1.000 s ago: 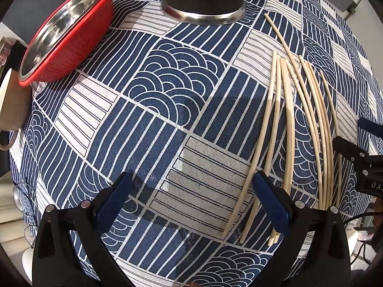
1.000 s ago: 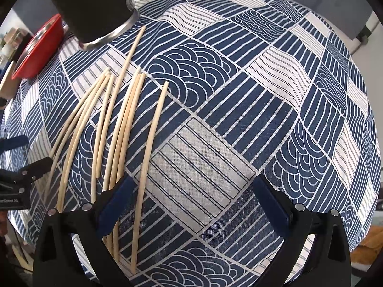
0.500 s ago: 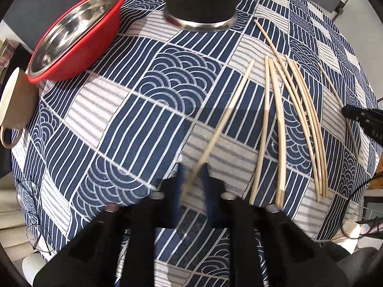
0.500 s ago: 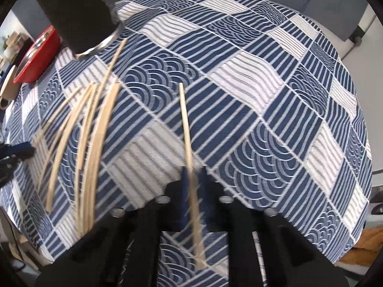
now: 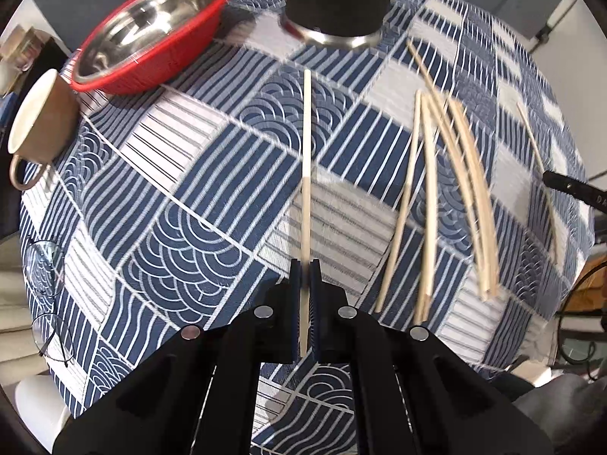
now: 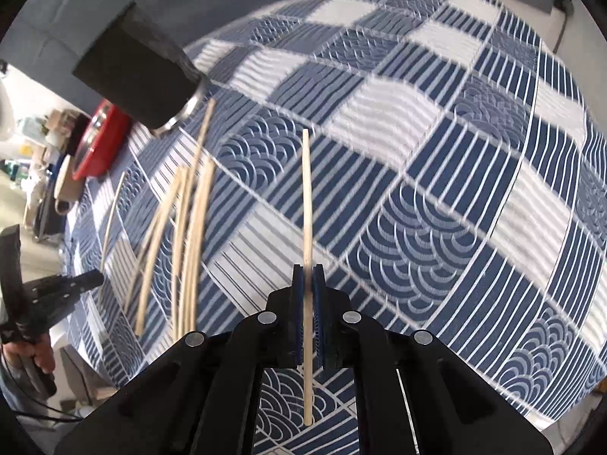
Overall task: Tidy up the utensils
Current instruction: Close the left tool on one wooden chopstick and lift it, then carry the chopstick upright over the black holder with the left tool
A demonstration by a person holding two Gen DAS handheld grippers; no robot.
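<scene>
Clearly both claws are mid-carry: the left claw (image 5: 304, 284) is clamped on a single chopstick (image 5: 306, 159) that runs straight ahead from between its blue pads, and the right claw (image 6: 308, 288) is pinched on another chopstick (image 6: 306, 204) held the same way, with a length of stick also trailing back under its jaws. Each held stick appears lifted off the patterned tabletop (image 5: 182, 235) rather than lying on it. Loose chopsticks (image 5: 447, 197) lie scattered on the cloth to the right of the left claw, one stray stick (image 5: 538, 167) well apart from the bunch; the right wrist view shows the same pile (image 6: 182, 235) to its left. A black holder (image 5: 339, 0) with a metal rim band stands at the far edge, its opening out of view in both pictures. A red colander (image 5: 151, 34) with a steel bowl inside and a mug (image 5: 38, 121) sit off to the far left, untouched. The step in hand looks like ferrying sticks to the holder; next, each stick likely needs tipping upright over the holder's mouth before release, one claw at a time so they do not collide.
</scene>
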